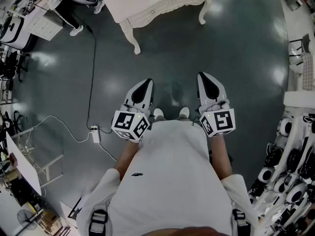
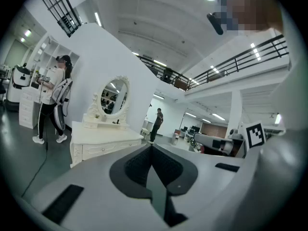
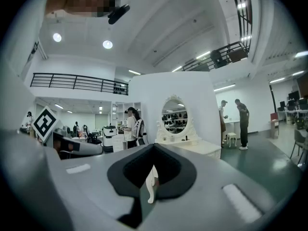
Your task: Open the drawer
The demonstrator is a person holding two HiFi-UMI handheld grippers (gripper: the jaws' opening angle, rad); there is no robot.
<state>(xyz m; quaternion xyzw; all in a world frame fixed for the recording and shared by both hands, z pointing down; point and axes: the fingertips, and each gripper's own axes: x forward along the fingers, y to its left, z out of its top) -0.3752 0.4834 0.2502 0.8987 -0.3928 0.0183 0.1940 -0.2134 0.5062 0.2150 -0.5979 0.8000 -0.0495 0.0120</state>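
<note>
A white carved dressing table [image 1: 162,4] stands on the dark floor well ahead of me; its drawer [image 1: 170,6] with small knobs is closed. Both grippers hang at waist height, far short of it. My left gripper [image 1: 148,82] is shut with nothing in it, and in the left gripper view its jaws [image 2: 152,146] meet at the tip, with the table [image 2: 103,141] and oval mirror [image 2: 114,96] beyond. My right gripper [image 1: 202,76] is shut and empty too; the right gripper view shows the closed tips [image 3: 153,146] below the same table [image 3: 195,147].
A power strip with cables [image 1: 96,134] lies on the floor at my left. White robots [image 1: 295,176] line the right side. A white cabinet [image 1: 44,23] and a person [image 2: 50,100] are left of the table; two people [image 3: 243,121] stand further right.
</note>
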